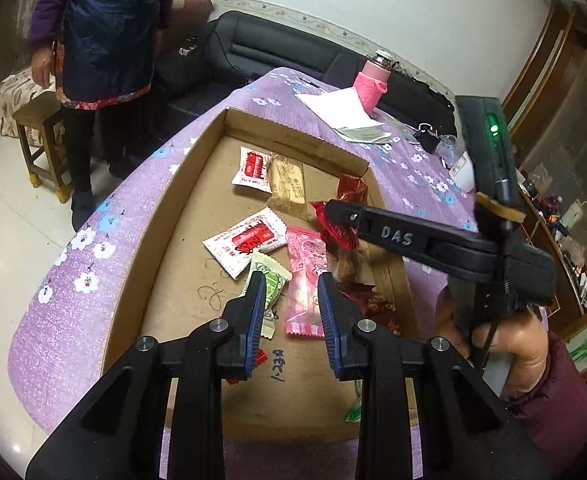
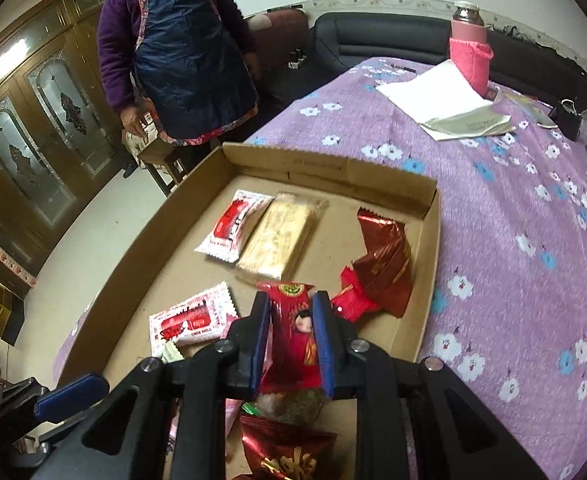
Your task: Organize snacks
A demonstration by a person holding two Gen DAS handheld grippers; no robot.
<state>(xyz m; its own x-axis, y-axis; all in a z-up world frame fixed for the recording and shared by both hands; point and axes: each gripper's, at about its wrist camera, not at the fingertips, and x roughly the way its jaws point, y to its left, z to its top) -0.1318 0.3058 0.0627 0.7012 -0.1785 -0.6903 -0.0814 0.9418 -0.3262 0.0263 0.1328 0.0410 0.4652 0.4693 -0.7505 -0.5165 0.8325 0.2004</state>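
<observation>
A shallow cardboard box (image 1: 213, 128) (image 2: 325, 168) sits on a purple flowered tablecloth (image 2: 513, 200) and holds loose snacks. My left gripper (image 1: 291, 278) hovers open over the box floor. A pink packet (image 1: 305, 276) lies flat below the gap, and a green packet (image 1: 269, 288) lies under its left finger. My right gripper (image 2: 291, 298) (image 1: 333, 216) is shut on a red snack packet (image 2: 293, 320) (image 1: 339, 236), held just above the box. Two white-and-red packets (image 1: 251, 168) (image 1: 245, 240), a beige biscuit bar (image 1: 287, 184) and a dark red foil packet (image 2: 385, 256) lie further in.
A person in a dark apron (image 2: 189, 60) stands at the table's far side beside a wooden stool (image 1: 41, 140). On the cloth beyond the box are white papers (image 2: 441, 96), a pink-sleeved bottle (image 2: 469, 52) and a black binder clip (image 2: 567, 116). More red packets (image 2: 285, 448) lie near me.
</observation>
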